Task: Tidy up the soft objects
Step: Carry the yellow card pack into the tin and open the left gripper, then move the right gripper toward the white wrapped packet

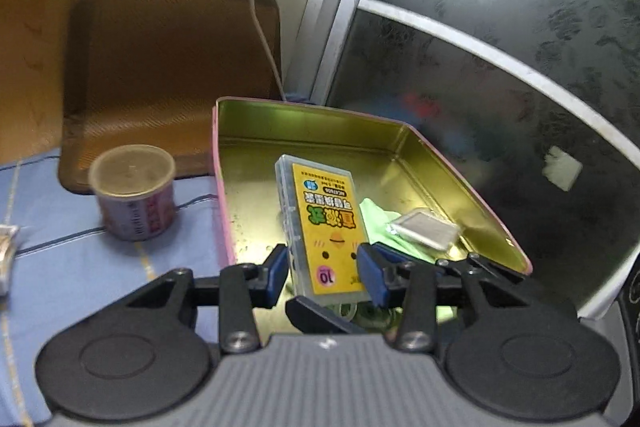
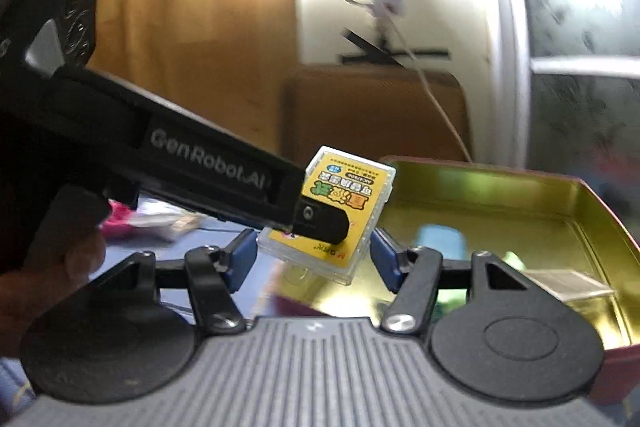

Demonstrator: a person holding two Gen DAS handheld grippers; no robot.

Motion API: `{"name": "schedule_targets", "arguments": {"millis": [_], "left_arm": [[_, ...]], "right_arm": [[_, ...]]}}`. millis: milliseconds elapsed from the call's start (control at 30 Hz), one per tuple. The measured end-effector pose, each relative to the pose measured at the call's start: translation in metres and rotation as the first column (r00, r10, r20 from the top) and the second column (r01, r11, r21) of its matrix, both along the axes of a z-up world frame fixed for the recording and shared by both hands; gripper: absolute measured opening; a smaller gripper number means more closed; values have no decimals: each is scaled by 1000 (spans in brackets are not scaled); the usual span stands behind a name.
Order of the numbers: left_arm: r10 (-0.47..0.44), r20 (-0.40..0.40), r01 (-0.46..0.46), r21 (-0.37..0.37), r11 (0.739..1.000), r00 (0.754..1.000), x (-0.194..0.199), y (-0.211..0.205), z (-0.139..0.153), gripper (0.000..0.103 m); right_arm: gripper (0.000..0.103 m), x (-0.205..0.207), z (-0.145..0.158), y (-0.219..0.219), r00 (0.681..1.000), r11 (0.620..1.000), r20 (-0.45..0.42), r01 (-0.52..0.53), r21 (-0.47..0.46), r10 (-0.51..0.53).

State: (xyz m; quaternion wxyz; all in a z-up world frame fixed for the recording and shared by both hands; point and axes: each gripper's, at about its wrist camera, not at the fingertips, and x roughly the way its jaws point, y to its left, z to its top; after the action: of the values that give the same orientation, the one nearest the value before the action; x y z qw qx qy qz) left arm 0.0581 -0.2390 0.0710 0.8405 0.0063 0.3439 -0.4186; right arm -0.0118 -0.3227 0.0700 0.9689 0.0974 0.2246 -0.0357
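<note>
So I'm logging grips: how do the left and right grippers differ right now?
The left gripper is shut on the yellow-labelled clear box, held above the gold-lined tin; the right gripper is open and holds nothing. Both have blue pads and point toward the tin.

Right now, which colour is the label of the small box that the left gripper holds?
Yellow, with dark print; the box itself is clear plastic. The left wrist view shows it best.
</note>
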Motion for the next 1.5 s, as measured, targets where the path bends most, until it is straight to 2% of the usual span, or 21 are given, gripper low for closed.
{"name": "schedule_targets", "arguments": {"millis": [67, 200, 267, 333, 467, 533, 700, 867, 1033, 1267, 1500], "left_arm": [[25, -2, -25, 22, 999, 1000, 8, -13, -5, 40], [81, 68, -88, 97, 991, 994, 18, -27, -10, 41], [86, 54, -91, 94, 991, 995, 18, -24, -11, 41], [81, 45, -84, 63, 994, 996, 16, -14, -9, 43], [100, 83, -104, 35, 994, 991, 4, 12, -1, 41], [127, 99, -133, 57, 990, 987, -1, 24, 2, 41], [203, 130, -218, 121, 968, 971, -13, 54, -1, 42], [256, 177, -285, 166, 944, 950, -25, 87, -12, 45], [298, 201, -336, 191, 922, 933, -27, 112, -23, 45], [369, 246, -421, 205, 884, 896, -21, 143, -32, 50], [435, 252, -488, 216, 845, 865, -10, 172, -44, 53]], "right_arm": [[65, 12, -5, -11, 999, 1000, -36, 18, -2, -18], [65, 36, -21, -20, 995, 997, -87, 50, -62, -55], [65, 37, -25, -24, 994, 995, -78, 76, -64, -81], [65, 27, -24, -29, 994, 995, -50, 92, -26, -93], [65, 1, -20, -24, 993, 993, 3, 114, 15, -114], [65, -12, -18, -18, 991, 991, 29, 130, 29, -131], [65, -33, -9, -8, 986, 986, 64, 151, 70, -155], [65, -42, -4, 0, 986, 980, 50, 153, 130, -160], [65, -39, -4, 14, 990, 979, 27, 134, 152, -139], [65, -27, 1, 41, 997, 990, 25, 63, 130, -67], [65, -16, 0, 60, 1000, 994, -5, 9, 110, -8]]}}
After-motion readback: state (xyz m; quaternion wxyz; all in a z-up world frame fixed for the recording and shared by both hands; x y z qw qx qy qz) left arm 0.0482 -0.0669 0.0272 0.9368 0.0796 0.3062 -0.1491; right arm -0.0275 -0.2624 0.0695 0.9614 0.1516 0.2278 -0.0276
